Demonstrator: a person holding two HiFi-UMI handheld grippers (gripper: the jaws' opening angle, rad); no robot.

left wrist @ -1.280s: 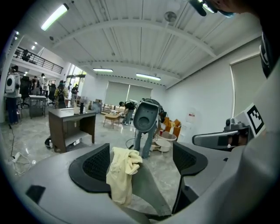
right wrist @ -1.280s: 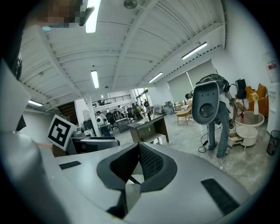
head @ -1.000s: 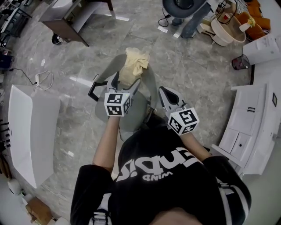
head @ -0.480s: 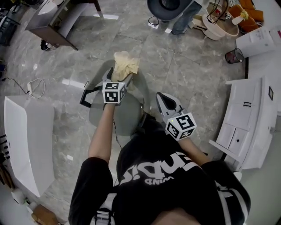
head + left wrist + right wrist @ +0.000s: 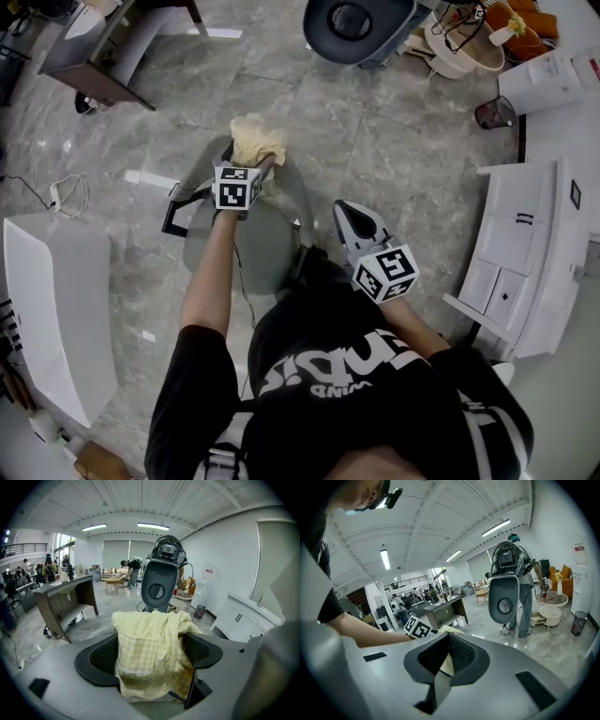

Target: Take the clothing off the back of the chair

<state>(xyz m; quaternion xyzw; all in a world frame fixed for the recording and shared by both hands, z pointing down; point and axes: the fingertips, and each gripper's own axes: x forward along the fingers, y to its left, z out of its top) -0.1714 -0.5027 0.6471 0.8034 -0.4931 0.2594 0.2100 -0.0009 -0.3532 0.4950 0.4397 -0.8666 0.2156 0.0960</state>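
A pale yellow checked garment [image 5: 253,141] hangs over the back of a grey chair [image 5: 258,246] in front of me. My left gripper [image 5: 246,163] is stretched out to it, jaws open, one on each side of the cloth. In the left gripper view the garment [image 5: 147,641] fills the gap of the left gripper [image 5: 149,667] and drapes down in folds. My right gripper [image 5: 350,210] is held back beside the chair's right edge, shut and empty. In the right gripper view the right gripper [image 5: 440,667] shows its pads together, and the left one's marker cube [image 5: 417,628] is beyond.
A second grey chair [image 5: 361,23] stands ahead, with a person behind it. White cabinets [image 5: 525,262] line the right, a white bench [image 5: 52,300] the left. A dark desk [image 5: 103,47] is at far left, a bin [image 5: 492,114] and a basket [image 5: 459,42] at far right.
My left gripper has reached forward from over the seat to the chair back, its jaws now around the garment. The right gripper has stayed about where it was.
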